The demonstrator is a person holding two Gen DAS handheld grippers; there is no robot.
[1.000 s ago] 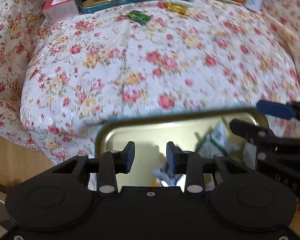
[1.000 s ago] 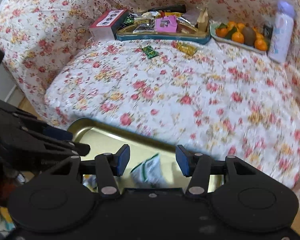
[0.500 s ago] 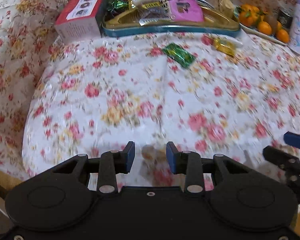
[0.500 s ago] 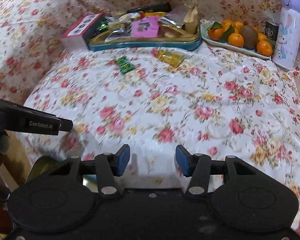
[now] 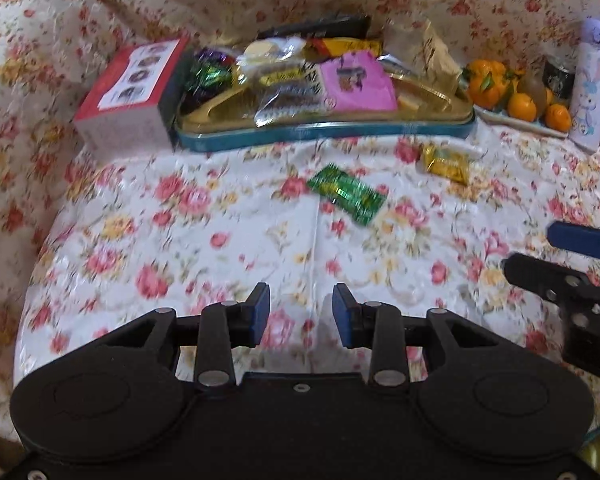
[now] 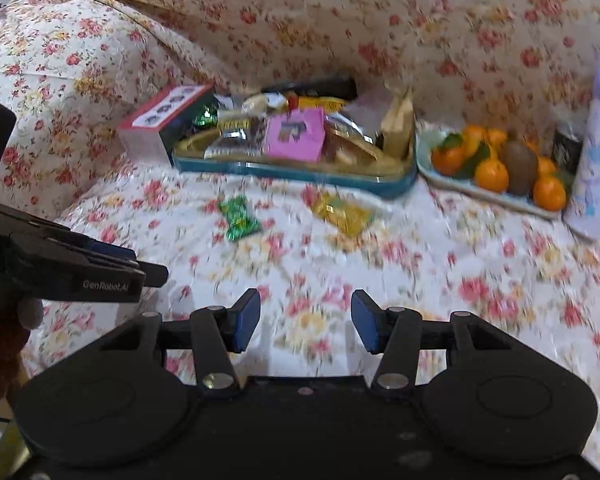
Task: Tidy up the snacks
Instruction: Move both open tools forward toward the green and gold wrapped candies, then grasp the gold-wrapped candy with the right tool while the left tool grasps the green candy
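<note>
A green wrapped candy point(image 5: 346, 193) point(image 6: 239, 218) and a yellow snack packet point(image 5: 446, 162) point(image 6: 346, 214) lie loose on the floral cover. Behind them a blue-rimmed gold tray point(image 5: 324, 130) point(image 6: 300, 172) holds several packets, among them a pink one point(image 5: 356, 82) point(image 6: 296, 136). My left gripper point(image 5: 301, 311) hovers over the cover, well short of the candy, open with nothing between its blue pads. My right gripper point(image 6: 306, 322) is likewise open and empty, and it shows at the right edge of the left wrist view.
A red and white box point(image 5: 130, 94) leans against the tray's left end. A plate of oranges and a kiwi point(image 6: 496, 170), a dark can point(image 6: 566, 148) and a pale purple bottle point(image 6: 596, 160) stand at the back right. Floral cushions rise behind and to the left.
Both grippers have moved forward away from a gold tray of wrappers at the near edge, which has left view. The snack tray and loose candies now look closer. Jaws unchanged.
</note>
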